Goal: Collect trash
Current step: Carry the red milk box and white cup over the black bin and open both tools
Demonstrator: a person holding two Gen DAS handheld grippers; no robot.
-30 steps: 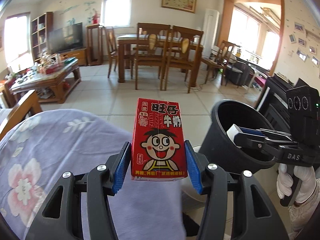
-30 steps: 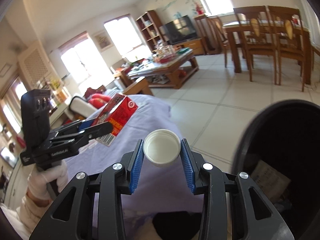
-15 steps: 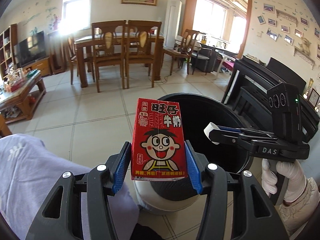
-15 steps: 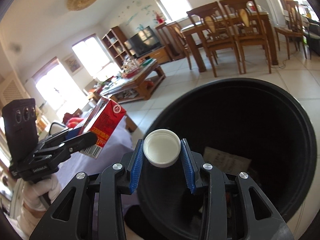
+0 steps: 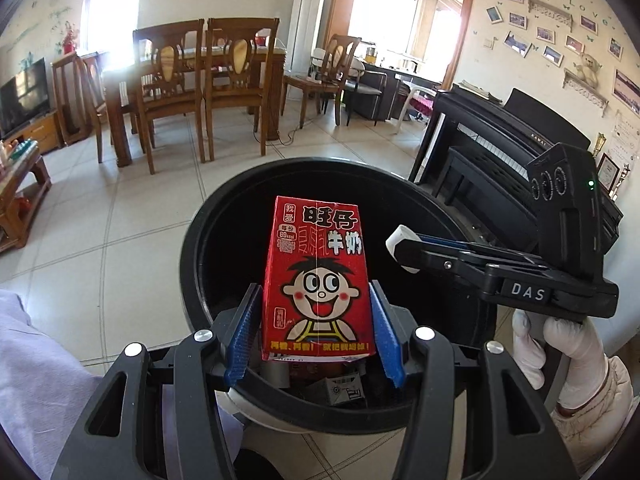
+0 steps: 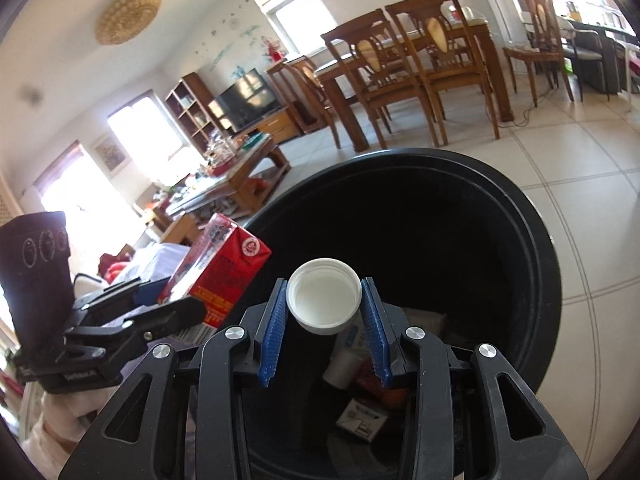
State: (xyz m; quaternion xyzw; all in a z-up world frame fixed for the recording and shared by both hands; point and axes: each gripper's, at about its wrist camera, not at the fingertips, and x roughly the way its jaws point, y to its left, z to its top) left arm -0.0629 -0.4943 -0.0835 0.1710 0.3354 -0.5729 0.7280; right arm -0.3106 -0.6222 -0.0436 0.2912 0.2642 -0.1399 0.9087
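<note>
step: drop both into black trash bin (image 5: 200, 264) | left gripper (image 5: 316, 332) jaws clamp red milk carton (image 5: 316, 280), over near rim | right gripper (image 6: 324, 312) jaws pinch white cap (image 6: 324, 300), over opening (trash already inside) | tip: carton further in, then release

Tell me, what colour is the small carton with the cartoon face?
Red cardboard carton, seen best from the left wrist.

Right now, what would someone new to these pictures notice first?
First, the bright red milk carton with a cartoon face, clamped in the left hand-held gripper right over the open black trash bin. Next, the white bottle cap pinched in the right hand-held gripper above the same bin, with litter at its bottom.
</note>
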